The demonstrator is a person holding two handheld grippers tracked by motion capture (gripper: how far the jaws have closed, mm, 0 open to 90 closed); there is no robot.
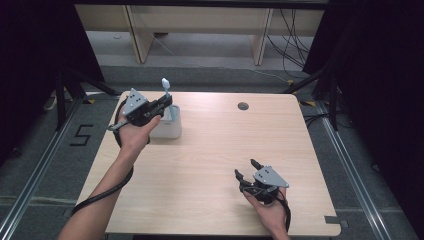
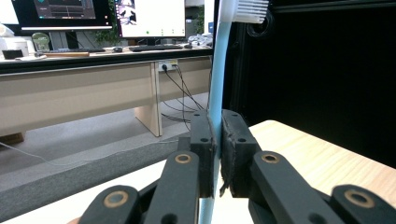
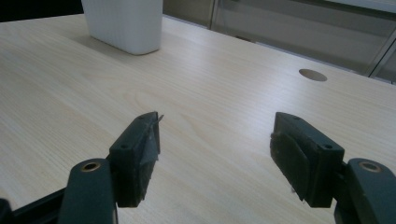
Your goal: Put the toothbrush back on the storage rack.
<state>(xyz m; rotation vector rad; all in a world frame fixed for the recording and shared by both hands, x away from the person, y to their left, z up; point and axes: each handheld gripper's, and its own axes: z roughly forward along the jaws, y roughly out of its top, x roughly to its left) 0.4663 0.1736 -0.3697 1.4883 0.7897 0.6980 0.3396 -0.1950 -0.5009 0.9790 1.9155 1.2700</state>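
A light blue toothbrush (image 1: 166, 90) stands upright over a white cup (image 1: 167, 126) at the table's far left. My left gripper (image 1: 167, 106) is shut on its handle just above the cup. In the left gripper view the blue handle (image 2: 216, 88) runs up between the two black pads (image 2: 233, 154) to the white bristle head (image 2: 250, 10). My right gripper (image 1: 246, 169) rests low near the table's front right, open, with nothing between its fingers (image 3: 140, 154). The white cup (image 3: 125, 24) shows far off in the right gripper view.
The pale wooden table (image 1: 210, 165) has a round cable hole (image 1: 243, 106) near its far edge. Black frame legs and cables stand on the floor to both sides. A desk with monitors (image 2: 93, 18) lies beyond the table.
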